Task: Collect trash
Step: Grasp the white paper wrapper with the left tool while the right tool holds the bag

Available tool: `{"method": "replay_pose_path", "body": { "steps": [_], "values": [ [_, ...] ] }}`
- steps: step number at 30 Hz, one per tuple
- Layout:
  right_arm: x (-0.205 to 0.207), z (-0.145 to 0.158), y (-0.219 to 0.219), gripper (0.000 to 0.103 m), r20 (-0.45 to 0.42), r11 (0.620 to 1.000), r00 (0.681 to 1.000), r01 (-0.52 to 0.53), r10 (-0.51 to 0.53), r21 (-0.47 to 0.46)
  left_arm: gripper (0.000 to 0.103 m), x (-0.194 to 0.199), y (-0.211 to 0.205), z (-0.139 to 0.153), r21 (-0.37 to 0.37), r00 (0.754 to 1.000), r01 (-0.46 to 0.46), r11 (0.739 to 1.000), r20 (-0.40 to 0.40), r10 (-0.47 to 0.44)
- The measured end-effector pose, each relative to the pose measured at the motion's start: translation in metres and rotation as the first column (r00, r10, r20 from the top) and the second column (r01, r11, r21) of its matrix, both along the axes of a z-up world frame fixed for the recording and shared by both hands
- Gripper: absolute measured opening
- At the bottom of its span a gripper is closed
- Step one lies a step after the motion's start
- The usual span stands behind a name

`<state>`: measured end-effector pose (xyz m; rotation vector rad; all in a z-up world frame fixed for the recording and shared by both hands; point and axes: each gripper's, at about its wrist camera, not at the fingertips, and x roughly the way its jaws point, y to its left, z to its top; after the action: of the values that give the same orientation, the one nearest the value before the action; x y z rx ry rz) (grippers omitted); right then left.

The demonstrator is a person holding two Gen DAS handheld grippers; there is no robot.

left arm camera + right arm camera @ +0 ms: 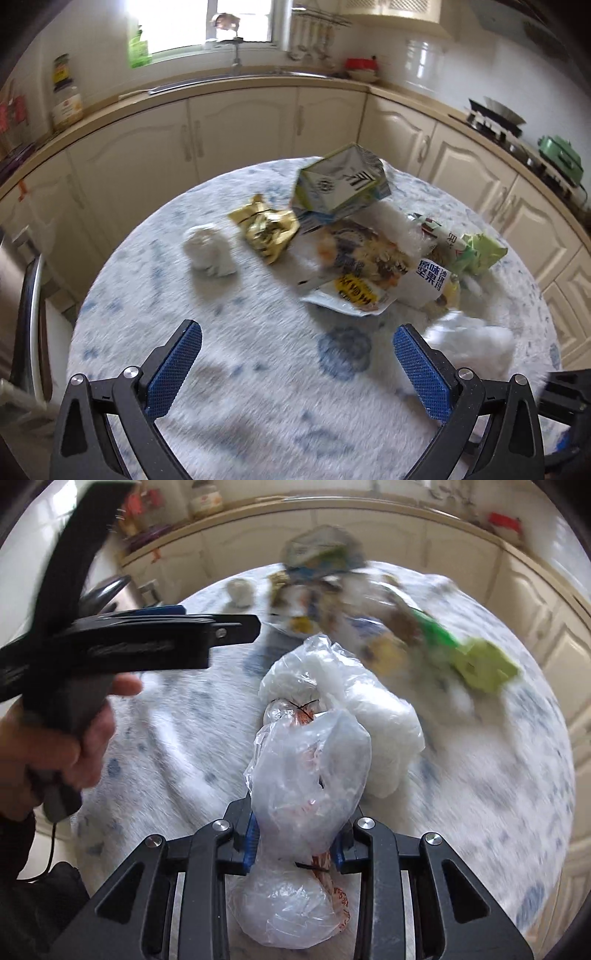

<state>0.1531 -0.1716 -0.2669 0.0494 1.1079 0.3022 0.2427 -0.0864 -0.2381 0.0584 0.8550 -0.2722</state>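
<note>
In the right wrist view my right gripper [299, 834] is shut on a crumpled clear plastic bag [314, 753], which bulges up between the blue pads and trails onto the table. My left gripper [298, 328] is open with nothing between its fingers, above the near part of the table. Beyond it lie a white tissue wad [210, 251], a gold wrapper [267, 229], a green-white carton [343, 184], a printed food pouch [365, 273] and a green wrapper [478, 253]. The clear bag [476, 343] shows at the right. A hand [74, 738] holds the left gripper [236, 626] at the left.
The round table [221, 369] wears a fuzzy white cloth with blue marks. Cream cabinets [240, 129] and a counter with a sink curve behind it. A stove [495, 118] stands at the right, a jar [66, 99] at the left, and a steel appliance [22, 314] by the table's left edge.
</note>
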Motion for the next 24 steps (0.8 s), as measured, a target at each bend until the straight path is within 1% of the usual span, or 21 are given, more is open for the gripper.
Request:
{"method": "replay_pose_path", "body": {
  "steps": [2, 4, 6, 7, 8, 9, 10, 11, 12, 13, 15, 19, 22, 24],
  "values": [
    [-0.004, 0.000, -0.013, 0.030, -0.001, 0.999, 0.999, 0.047, -0.047, 0.014, 0.102, 0.017, -0.011, -0.010, 0.024, 1.000, 0.023, 0.999, -0.009, -0.023],
    [-0.005, -0.002, -0.021, 0.030, 0.001, 0.996, 0.996, 0.086, -0.086, 0.008, 0.102, 0.031, -0.027, -0.021, 0.052, 0.999, 0.046, 0.998, -0.024, -0.045],
    [-0.008, 0.000, -0.032, 0.030, 0.007, 0.993, 0.993, 0.117, -0.117, 0.016, 0.102, 0.044, -0.037, -0.028, 0.086, 0.997, 0.079, 0.993, -0.019, -0.078],
    [-0.008, 0.000, -0.035, 0.030, 0.009, 0.992, 0.992, 0.126, -0.127, 0.021, 0.093, 0.050, -0.041, -0.033, 0.094, 0.995, 0.097, 0.991, -0.036, -0.094],
    [-0.008, 0.000, -0.039, 0.030, 0.012, 0.990, 0.990, 0.140, -0.140, 0.028, 0.083, 0.055, -0.044, -0.037, 0.086, 0.992, 0.119, 0.989, -0.062, -0.114],
    [-0.008, 0.000, -0.041, 0.030, 0.011, 0.989, 0.989, 0.147, -0.147, 0.032, 0.077, 0.057, -0.044, -0.036, 0.074, 0.991, 0.126, 0.989, -0.049, -0.123],
    [-0.008, -0.001, -0.044, 0.030, 0.011, 0.987, 0.988, 0.154, -0.154, 0.036, 0.067, 0.058, -0.046, -0.036, 0.065, 0.989, 0.140, 0.988, -0.054, -0.136],
    [-0.008, -0.002, -0.046, 0.030, 0.010, 0.986, 0.987, 0.162, -0.162, 0.041, 0.055, 0.058, -0.047, -0.036, 0.069, 0.988, 0.148, 0.987, -0.052, -0.144],
    [-0.009, -0.002, -0.048, 0.030, 0.009, 0.984, 0.986, 0.168, -0.169, 0.051, 0.050, 0.057, -0.048, -0.036, 0.067, 0.986, 0.161, 0.985, -0.053, -0.157],
    [-0.008, -0.002, -0.048, 0.030, 0.010, 0.983, 0.985, 0.174, -0.175, 0.062, 0.044, 0.057, -0.050, -0.035, 0.062, 0.985, 0.167, 0.984, -0.055, -0.164],
    [-0.009, -0.001, -0.049, 0.030, 0.014, 0.981, 0.983, 0.181, -0.183, 0.074, 0.042, 0.054, -0.046, -0.035, 0.044, 0.984, 0.173, 0.984, -0.060, -0.171],
    [-0.009, 0.003, -0.048, 0.030, 0.023, 0.977, 0.980, 0.194, -0.197, 0.091, 0.036, 0.049, -0.033, -0.033, -0.019, 0.984, 0.160, 0.987, -0.073, -0.161],
    [-0.014, 0.004, -0.052, 0.030, 0.028, 0.974, 0.977, 0.206, -0.210, 0.098, 0.032, 0.040, -0.029, -0.025, -0.030, 0.985, 0.157, 0.987, -0.070, -0.159],
    [-0.017, 0.005, -0.054, 0.030, 0.032, 0.971, 0.975, 0.218, -0.222, 0.100, 0.028, 0.036, -0.027, -0.023, -0.051, 0.983, 0.162, 0.985, -0.074, -0.166]
  ]
}}
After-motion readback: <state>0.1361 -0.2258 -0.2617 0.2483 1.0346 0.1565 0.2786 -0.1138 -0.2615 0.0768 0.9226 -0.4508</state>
